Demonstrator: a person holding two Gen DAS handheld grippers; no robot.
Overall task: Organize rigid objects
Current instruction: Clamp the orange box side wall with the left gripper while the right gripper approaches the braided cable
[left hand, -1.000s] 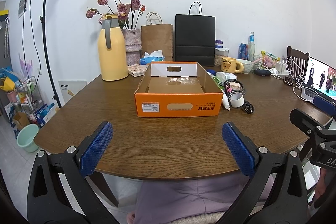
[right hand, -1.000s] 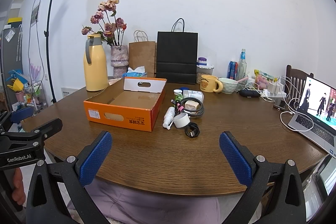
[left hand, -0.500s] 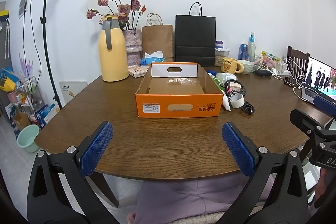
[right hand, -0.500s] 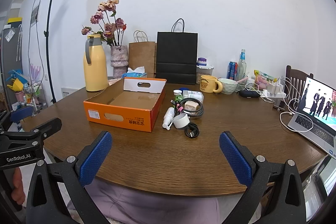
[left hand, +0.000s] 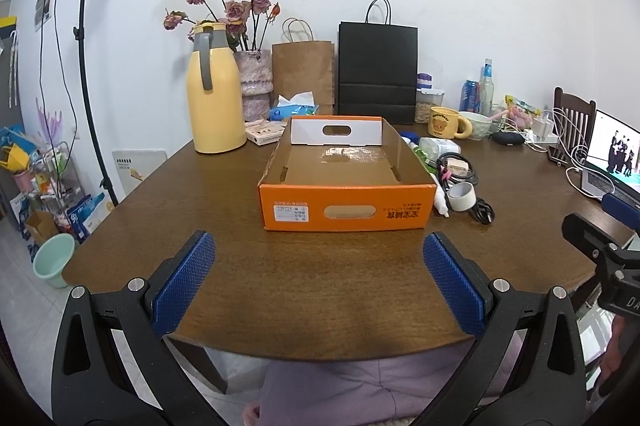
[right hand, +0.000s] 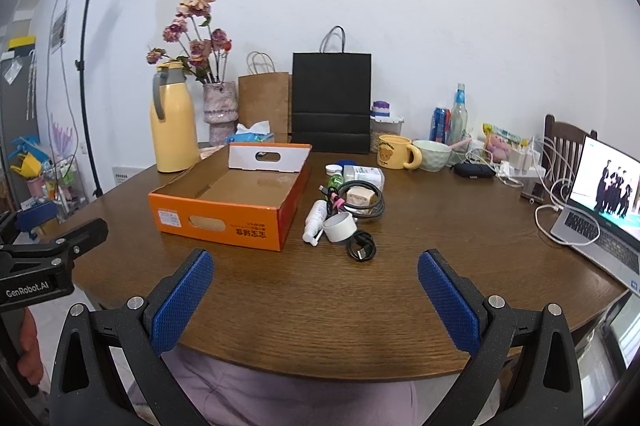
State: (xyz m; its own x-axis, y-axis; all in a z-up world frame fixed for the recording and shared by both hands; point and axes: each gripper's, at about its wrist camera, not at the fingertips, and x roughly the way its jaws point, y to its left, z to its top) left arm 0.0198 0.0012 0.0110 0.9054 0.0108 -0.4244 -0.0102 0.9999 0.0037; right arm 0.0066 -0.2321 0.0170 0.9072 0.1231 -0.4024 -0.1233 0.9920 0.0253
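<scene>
- Left hand-held gripper (left hand: 318, 278) and right hand-held gripper (right hand: 316, 288) — both spread wide, holding nothing, above the worktop (right hand: 360, 290) edge.
- Orange box (left hand: 347, 212) bare inside — tape roll (right hand: 339, 227) and cables (right hand: 362, 202) just beside it.

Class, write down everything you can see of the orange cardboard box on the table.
The orange cardboard box is a shallow open tray, orange outside, plain brown inside, with a white far end wall. Oval hand holes pierce both end walls; the near one also carries a white label and printed characters. It sits flat on the wooden table, empty, with small items lying beside its right wall; whether they touch it is unclear.
</scene>
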